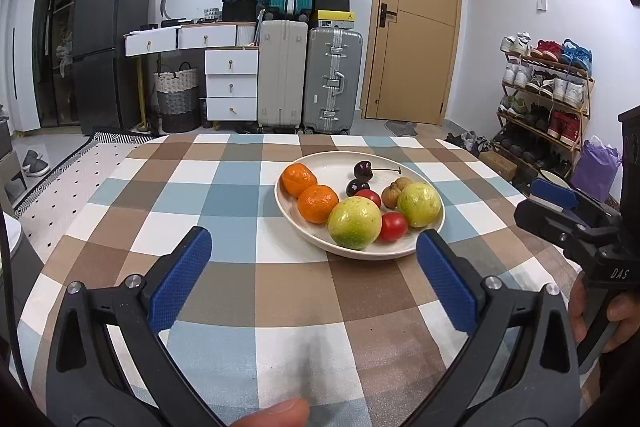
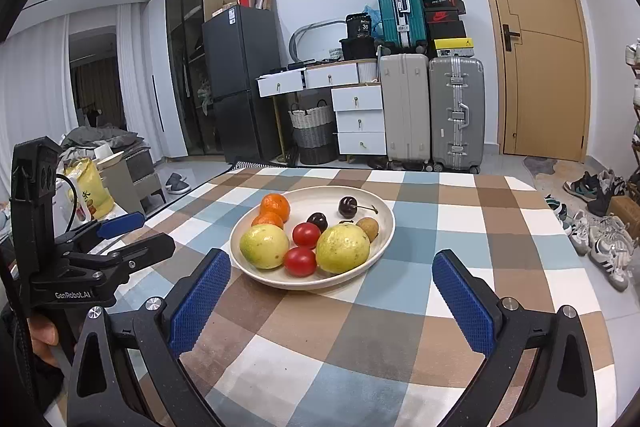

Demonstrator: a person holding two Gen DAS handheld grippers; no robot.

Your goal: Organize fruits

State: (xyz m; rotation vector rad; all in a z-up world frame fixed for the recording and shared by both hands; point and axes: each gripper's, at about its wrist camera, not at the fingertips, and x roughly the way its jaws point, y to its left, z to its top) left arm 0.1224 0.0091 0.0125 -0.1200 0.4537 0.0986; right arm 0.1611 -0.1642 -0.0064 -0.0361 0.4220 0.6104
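The left gripper (image 1: 314, 259) and right gripper (image 2: 332, 283) hover spread and empty just short of the plate (image 2: 380, 227). All the fruits (image 2: 304, 235) sit on it, grouped by kind. That fits either sorting finished or a rearrangement pending.

Left gripper (image 1: 314, 245): jaws wide apart over the checked tablecloth (image 1: 224, 195), holding nothing.
Plate (image 1: 320, 163): white, just beyond the fingertips, right of centre.
Fruit: two oranges (image 1: 318, 203) at the left, two yellow-green fruits (image 1: 354, 223) in front, two tomatoes (image 1: 393, 225), two dark cherries (image 1: 363, 169), small brown fruits (image 1: 391, 195).
Right gripper (image 1: 560, 201): at the right edge, held by a hand (image 1: 620, 315); whether its jaws are apart is unclear.
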